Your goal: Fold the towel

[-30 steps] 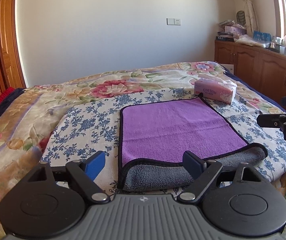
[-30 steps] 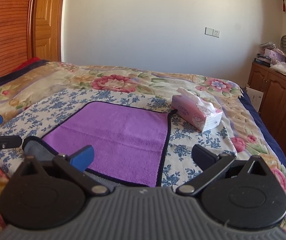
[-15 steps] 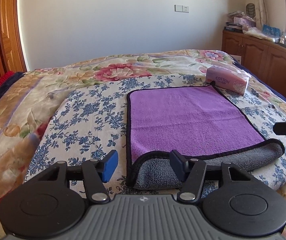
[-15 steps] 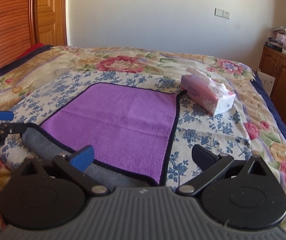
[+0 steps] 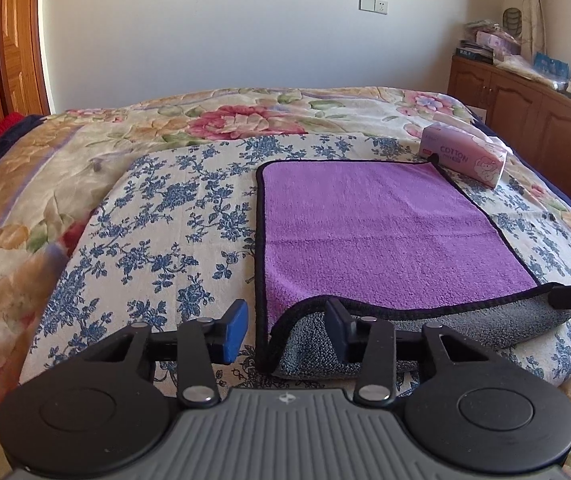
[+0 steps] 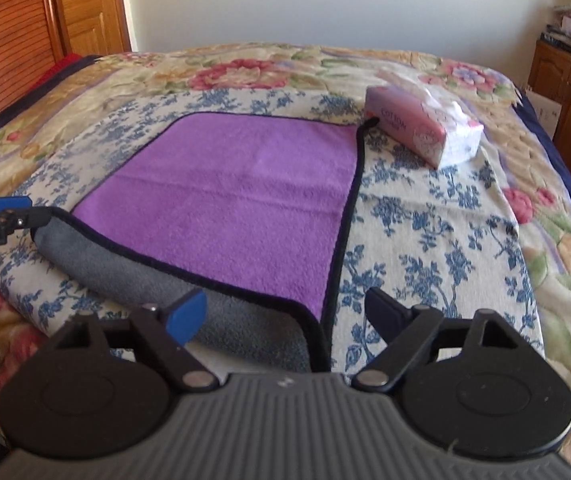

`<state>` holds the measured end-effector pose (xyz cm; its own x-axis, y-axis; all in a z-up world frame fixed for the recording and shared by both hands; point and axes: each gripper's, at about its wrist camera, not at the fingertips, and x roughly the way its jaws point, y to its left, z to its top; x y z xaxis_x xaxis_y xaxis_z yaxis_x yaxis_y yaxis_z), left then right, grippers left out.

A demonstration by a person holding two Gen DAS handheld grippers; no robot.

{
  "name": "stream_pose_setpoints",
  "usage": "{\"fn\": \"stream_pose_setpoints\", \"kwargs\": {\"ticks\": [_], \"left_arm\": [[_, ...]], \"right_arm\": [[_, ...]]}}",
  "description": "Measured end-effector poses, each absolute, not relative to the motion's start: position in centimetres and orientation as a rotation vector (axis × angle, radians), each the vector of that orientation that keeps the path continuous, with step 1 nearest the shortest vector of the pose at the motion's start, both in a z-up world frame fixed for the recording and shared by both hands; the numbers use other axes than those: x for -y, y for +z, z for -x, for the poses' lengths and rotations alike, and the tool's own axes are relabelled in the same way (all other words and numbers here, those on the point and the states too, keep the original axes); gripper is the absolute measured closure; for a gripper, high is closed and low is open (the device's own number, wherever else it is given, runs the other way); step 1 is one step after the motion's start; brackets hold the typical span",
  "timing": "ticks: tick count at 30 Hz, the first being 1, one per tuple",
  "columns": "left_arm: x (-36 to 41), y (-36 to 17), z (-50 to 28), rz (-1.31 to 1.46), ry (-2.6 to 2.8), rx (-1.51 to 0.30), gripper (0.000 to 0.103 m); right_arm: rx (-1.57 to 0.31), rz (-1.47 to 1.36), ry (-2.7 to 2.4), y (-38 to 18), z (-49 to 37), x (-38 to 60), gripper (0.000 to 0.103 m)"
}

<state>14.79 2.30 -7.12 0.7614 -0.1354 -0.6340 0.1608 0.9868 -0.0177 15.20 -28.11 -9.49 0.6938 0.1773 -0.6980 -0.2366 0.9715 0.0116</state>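
A purple towel (image 5: pixel 373 232) with black trim and a grey underside lies flat on the bed; its near edge is rolled over, showing grey (image 5: pixel 425 332). It also shows in the right wrist view (image 6: pixel 237 196). My left gripper (image 5: pixel 285 330) is open, its jaws straddling the towel's near left corner just above the bed. My right gripper (image 6: pixel 289 312) is open, wider, straddling the near right corner. Each gripper shows at the edge of the other's view.
A pink tissue pack (image 5: pixel 465 156) lies by the towel's far right corner, also in the right wrist view (image 6: pixel 421 132). The bed has a blue-flowered sheet (image 5: pixel 165 216) over a floral quilt. Wooden cabinets (image 5: pixel 525 108) stand at the right, a wooden door at the left.
Both grippers have come down and forward to the towel's near corners. The left gripper's jaws have narrowed. The towel has not moved.
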Motion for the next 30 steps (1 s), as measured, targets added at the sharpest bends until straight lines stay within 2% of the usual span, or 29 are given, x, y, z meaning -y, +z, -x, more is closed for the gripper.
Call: {"fn": "stream_pose_setpoints", "kwargs": {"ticks": [4, 11, 16, 21, 30], "left_arm": [[-2.3, -7.3, -14.8, -0.033, -0.164, -0.7, 0.06], [-2.3, -7.6, -14.9, -0.025, -0.176, -0.725, 0.074], [-2.2, -7.9, -14.9, -0.032, -0.172, -0.736, 0.075], [-2.0, -8.0, -14.8, -0.045, -0.176, -0.738, 0.078], [-1.9, -8.2, -14.9, -0.052, -0.181, -0.752, 0.081]], "right_arm": [[-0.798, 0.064, 0.249, -9.8, -15.3, 28.2, 0.023], [-0.846, 0.026, 0.259, -10.4, -15.7, 28.6, 0.035], [-0.862, 0.008, 0.27, -10.5, -15.8, 28.8, 0.043], [-0.864, 0.003, 0.279, -10.4, -15.8, 28.8, 0.046], [-0.877, 0.004, 0.262, -10.6, -16.0, 29.0, 0.067]]}}
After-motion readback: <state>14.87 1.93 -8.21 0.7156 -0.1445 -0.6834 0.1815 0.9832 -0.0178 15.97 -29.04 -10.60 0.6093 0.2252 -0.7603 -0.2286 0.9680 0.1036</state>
